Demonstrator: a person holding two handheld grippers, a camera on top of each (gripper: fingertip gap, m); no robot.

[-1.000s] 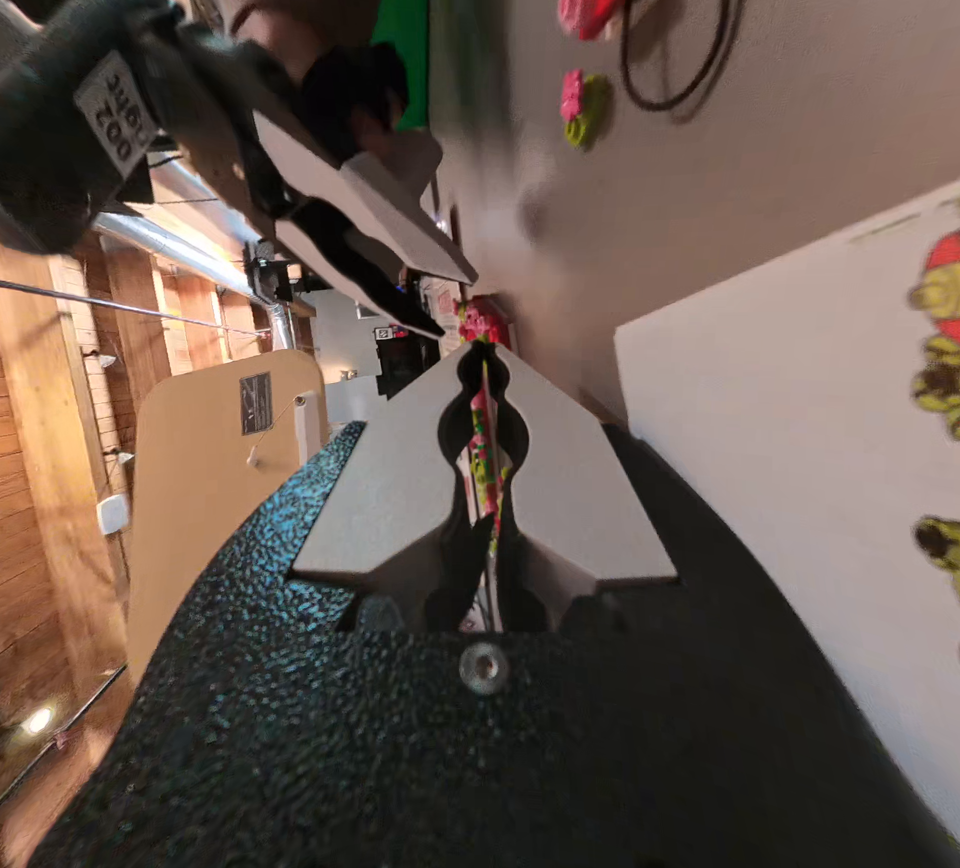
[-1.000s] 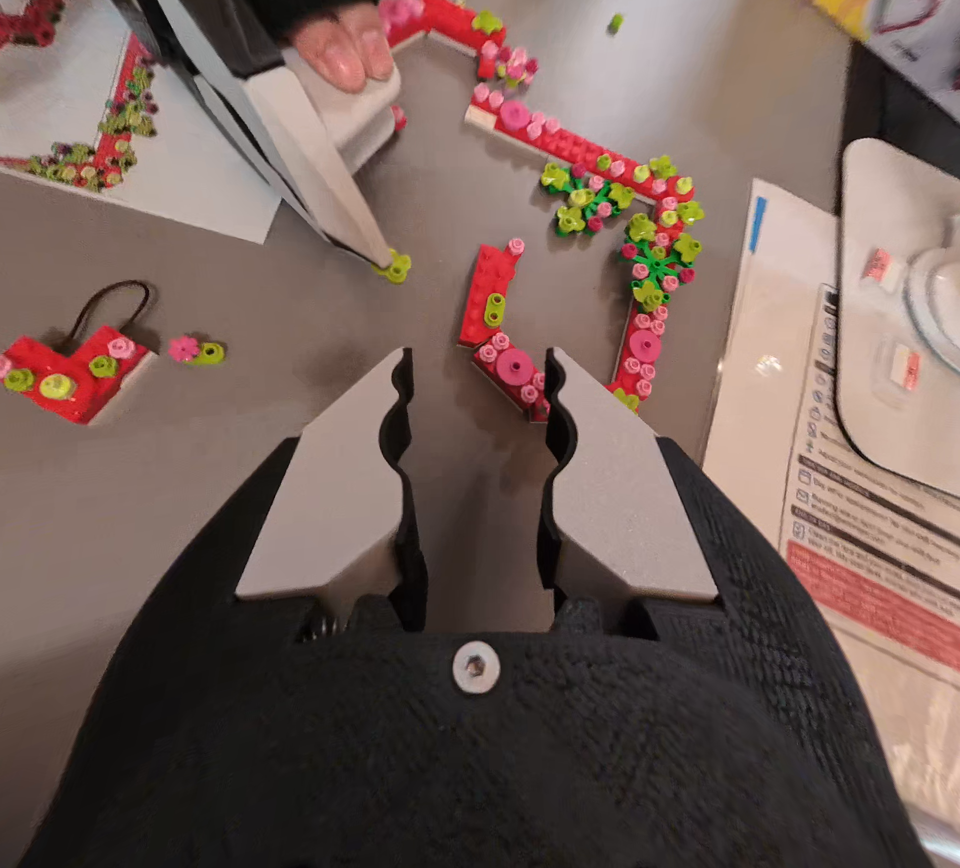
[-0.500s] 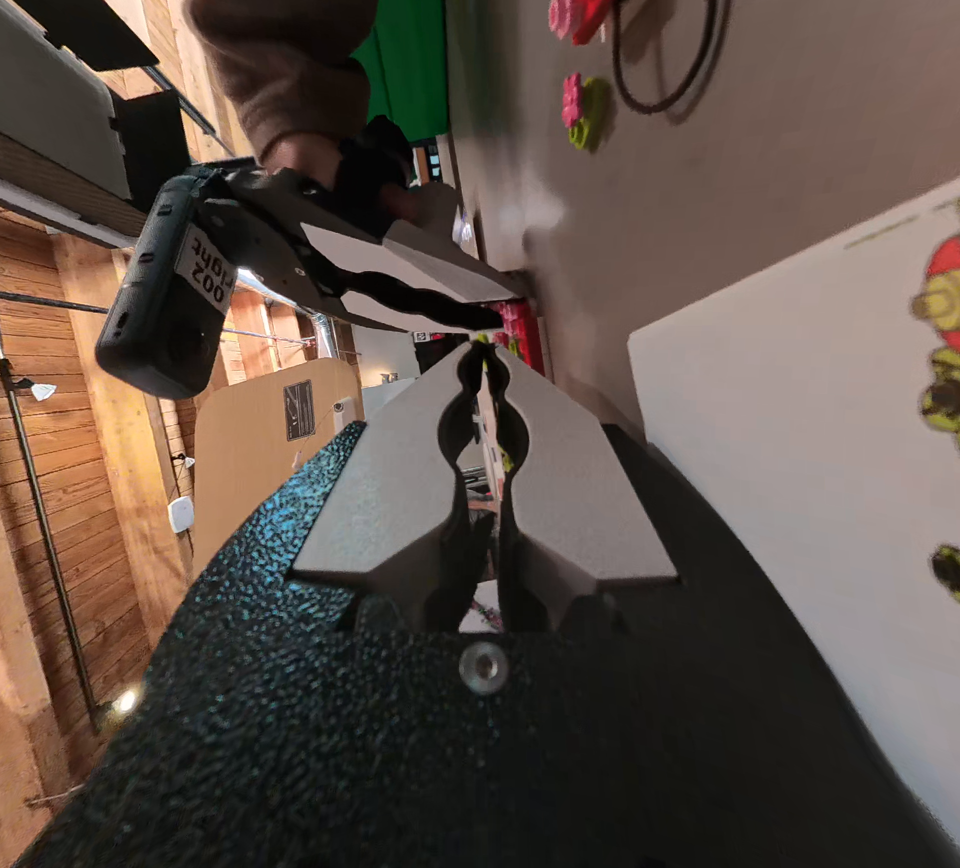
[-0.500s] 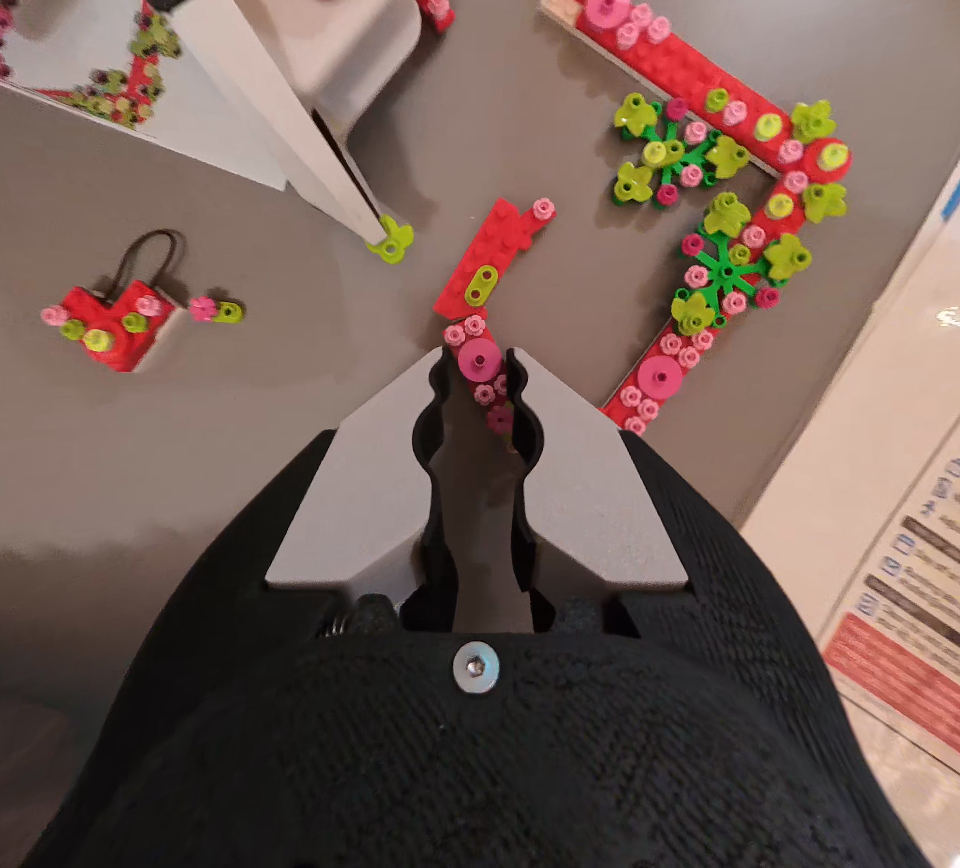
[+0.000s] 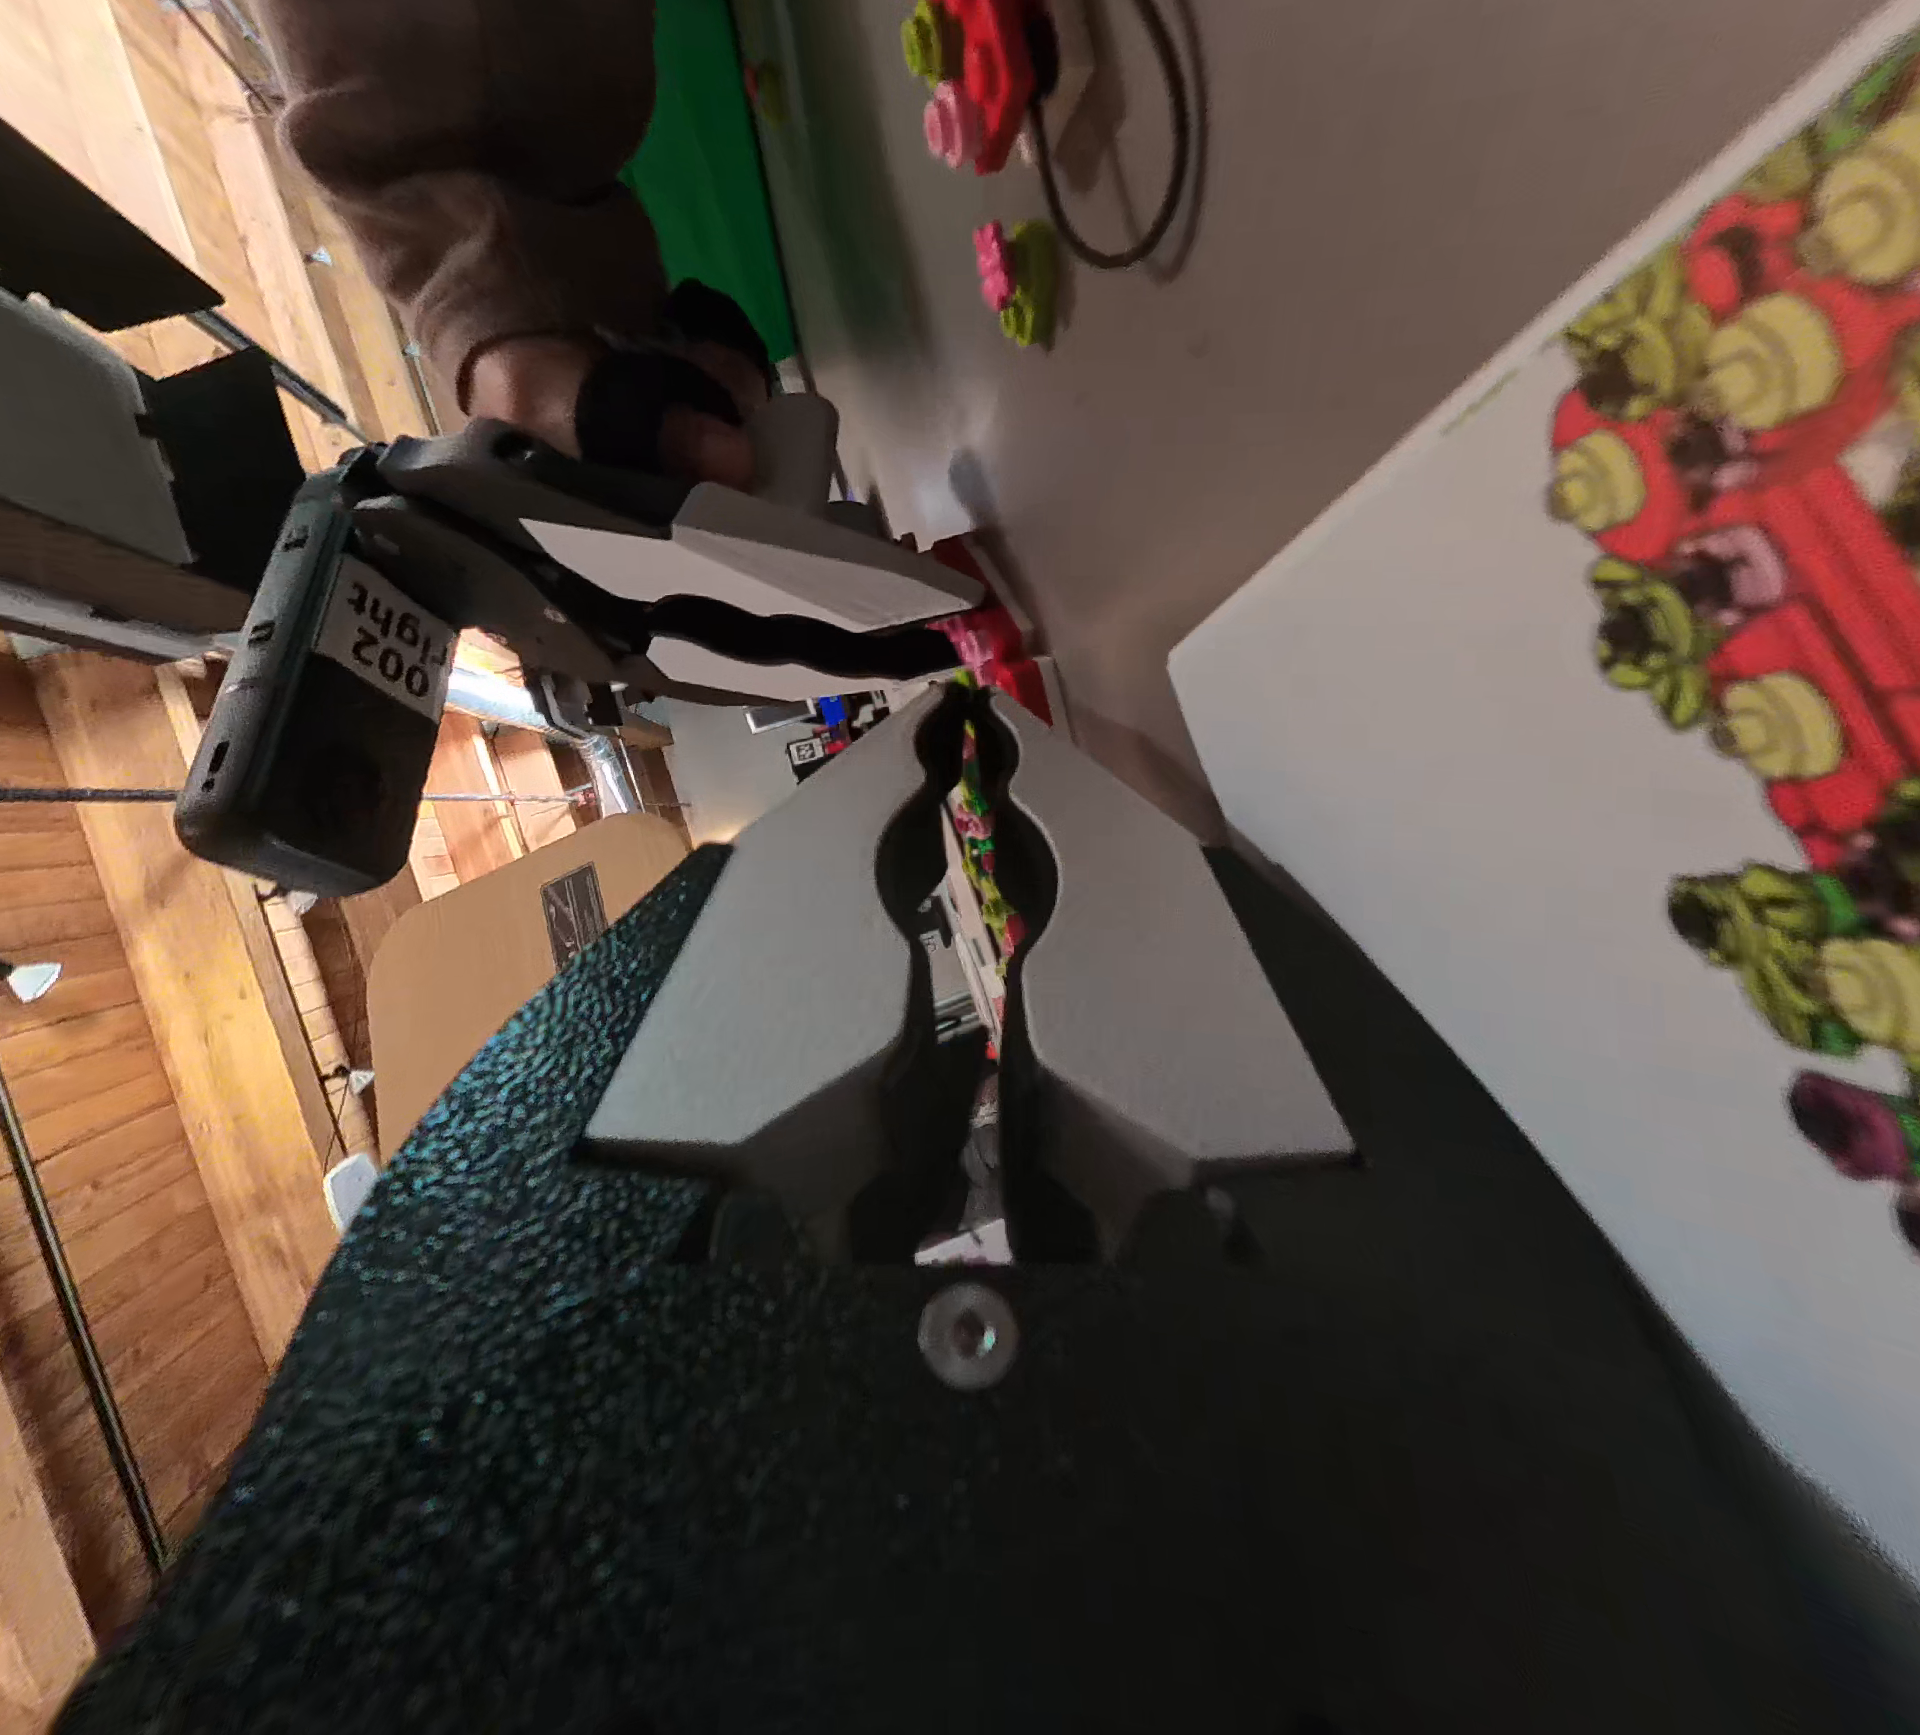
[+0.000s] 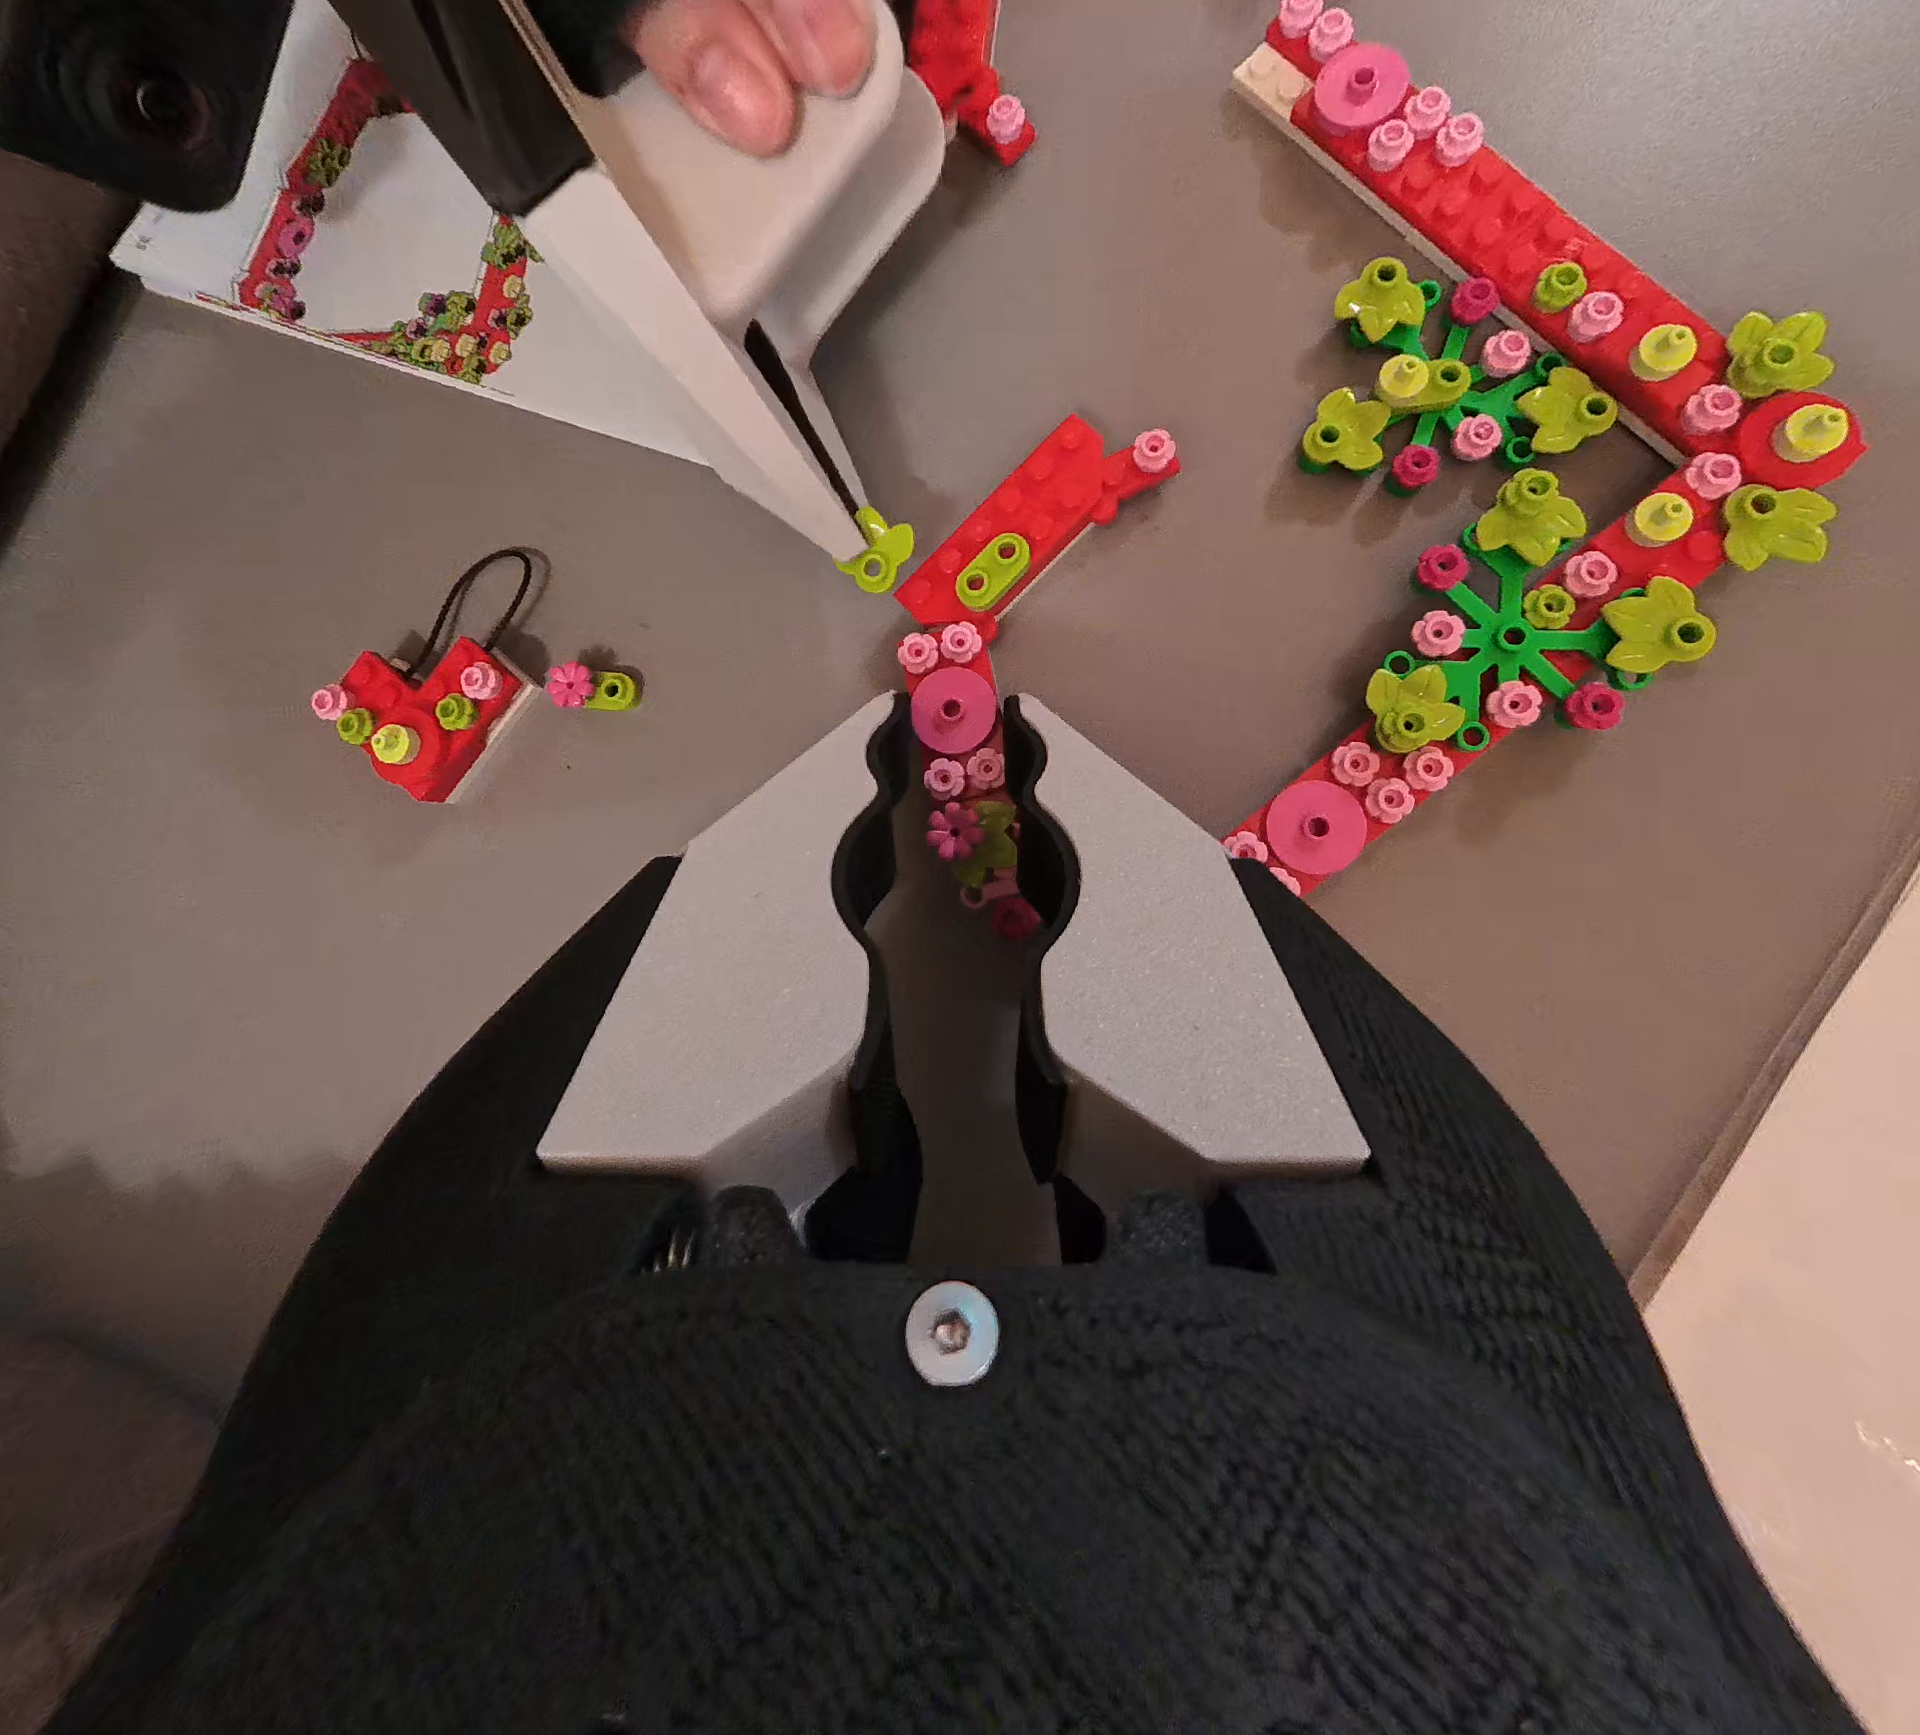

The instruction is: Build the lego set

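Observation:
A bent red lego strip (image 6: pixel 1029 522) with pink flowers and a lime plate lies on the grey table. My right gripper (image 6: pixel 953 711) is shut on its near segment, with the fingers pressed on both sides by the big pink disc. My left gripper (image 6: pixel 852 532) comes in from the upper left, shut on a lime leaf piece (image 6: pixel 878 547). The leaf is held just left of the strip's bend, and contact is unclear. In the left wrist view the left gripper (image 5: pixel 961 693) is shut, tips close to the right gripper (image 5: pixel 935 636) and the red strip (image 5: pixel 997 646).
A large red angled frame (image 6: pixel 1507 231) with green leaves lies at the right. A small red corner piece with a cord (image 6: pixel 416 719) and a loose pink flower on a lime plate (image 6: pixel 592 686) lie at the left. The instruction sheet (image 6: pixel 416 303) is at the upper left, and a paper (image 6: pixel 1818 1218) at the right edge. Left and right tips are no more than a few centimetres apart.
My right gripper moved forward over the strip's near segment and closed on it. My left gripper brought the lime leaf closer to the strip's bend.

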